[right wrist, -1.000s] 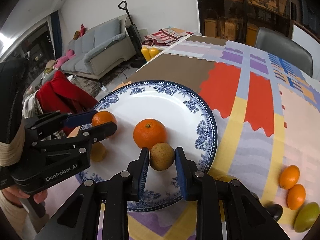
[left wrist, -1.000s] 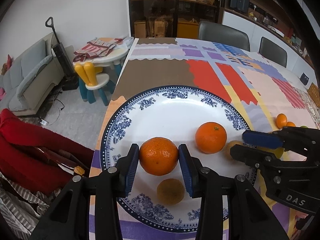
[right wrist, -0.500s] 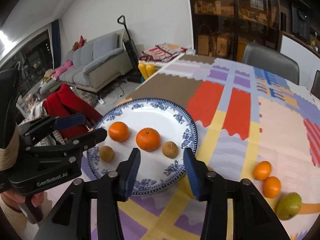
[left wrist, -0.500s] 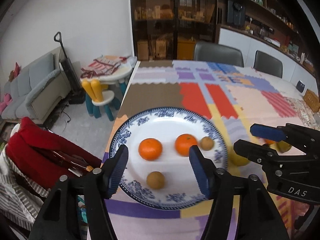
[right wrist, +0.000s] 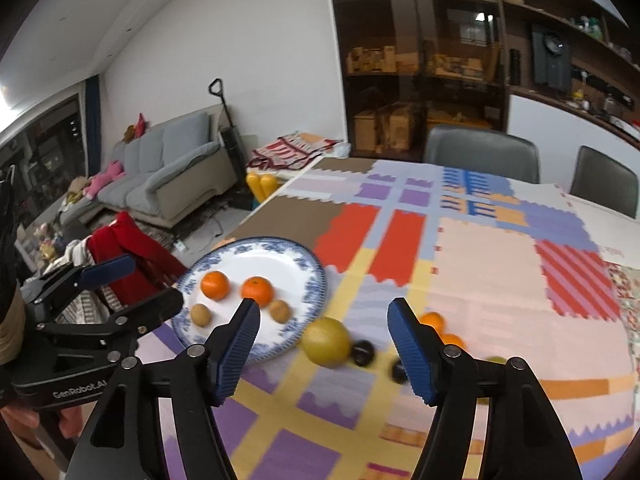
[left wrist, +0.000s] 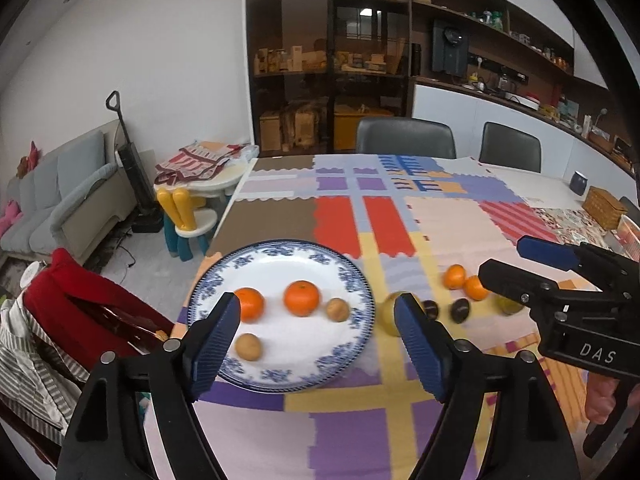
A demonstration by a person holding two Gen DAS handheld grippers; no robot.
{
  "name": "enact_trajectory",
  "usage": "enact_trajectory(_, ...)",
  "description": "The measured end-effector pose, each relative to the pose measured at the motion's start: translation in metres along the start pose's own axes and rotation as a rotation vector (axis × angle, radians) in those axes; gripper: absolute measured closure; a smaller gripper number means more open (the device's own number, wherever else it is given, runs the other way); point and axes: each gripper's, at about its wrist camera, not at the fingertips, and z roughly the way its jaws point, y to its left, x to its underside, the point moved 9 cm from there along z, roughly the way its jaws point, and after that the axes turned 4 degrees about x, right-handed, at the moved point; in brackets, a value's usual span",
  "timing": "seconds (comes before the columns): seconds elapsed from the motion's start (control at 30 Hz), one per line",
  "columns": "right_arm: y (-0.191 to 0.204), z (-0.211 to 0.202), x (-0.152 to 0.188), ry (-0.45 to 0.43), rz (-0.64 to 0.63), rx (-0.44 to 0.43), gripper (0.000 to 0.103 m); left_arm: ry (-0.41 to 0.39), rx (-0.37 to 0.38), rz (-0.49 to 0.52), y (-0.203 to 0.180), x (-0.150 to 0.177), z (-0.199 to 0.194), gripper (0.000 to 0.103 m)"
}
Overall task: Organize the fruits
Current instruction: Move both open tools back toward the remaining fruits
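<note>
A blue-and-white plate [left wrist: 224, 284] [right wrist: 308, 268] sits near the table's left edge. On it lie two oranges [left wrist: 250, 304] [left wrist: 302, 298] [right wrist: 215, 285] [right wrist: 258, 290] and two small brown fruits [left wrist: 248, 346] [left wrist: 337, 309] [right wrist: 200, 314] [right wrist: 279, 310]. My left gripper [left wrist: 316, 320] hangs above the plate, its jaws opening with nothing between them. My right gripper [right wrist: 322, 326] hovers over the plate's right rim, jaws also opening and empty. A yellow-green pear [right wrist: 326, 342] [left wrist: 390, 316], two dark fruits [right wrist: 362, 352] [left wrist: 459, 310], two more oranges [left wrist: 454, 276] [left wrist: 474, 287] [right wrist: 434, 320] and a greenish fruit [left wrist: 510, 306] lie on the cloth right of the plate.
The table wears a patchwork cloth [left wrist: 440, 216]. Grey chairs [left wrist: 404, 136] stand at its far side, and a wicker basket [left wrist: 604, 208] sits at far right. A red garment [left wrist: 80, 300] hangs off a chair by the left edge. A sofa [right wrist: 168, 172] lies beyond.
Both grippers let go of their fruit, the left an orange, the right a brown fruit. Both opened and drew back and upward; the fruit stays on the plate.
</note>
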Motion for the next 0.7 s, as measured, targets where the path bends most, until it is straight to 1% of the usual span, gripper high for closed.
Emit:
enact_trajectory(0.13, -0.023, -0.016, 0.008, -0.013, 0.014, 0.049, 0.036, -0.029, 0.019, 0.004, -0.02, 0.005, -0.006, 0.022)
enact_trajectory(0.23, -0.039, -0.026, 0.014, -0.023, 0.037, 0.086, 0.035, -0.062, 0.007, -0.001, -0.029, 0.007, -0.01, 0.021)
enact_trajectory(0.33, -0.053, -0.035, 0.019, -0.035, 0.045, 0.127, 0.032, -0.091, -0.01, 0.018, -0.038, 0.009, -0.012, 0.02)
enact_trajectory(0.43, -0.07, -0.04, 0.026, -0.04, 0.059, 0.171, 0.03, -0.099, -0.016, 0.027, -0.048, 0.013, -0.009, 0.017)
enact_trajectory(0.57, -0.09, -0.041, 0.036, -0.032, 0.11, 0.21, 0.029, -0.109, -0.04, 0.048, -0.056, 0.016, 0.0, 0.017)
enact_trajectory(0.7, -0.107, -0.038, 0.042, -0.035, 0.125, 0.261, 0.03, -0.095, -0.032, 0.082, -0.063, 0.02, 0.012, 0.017)
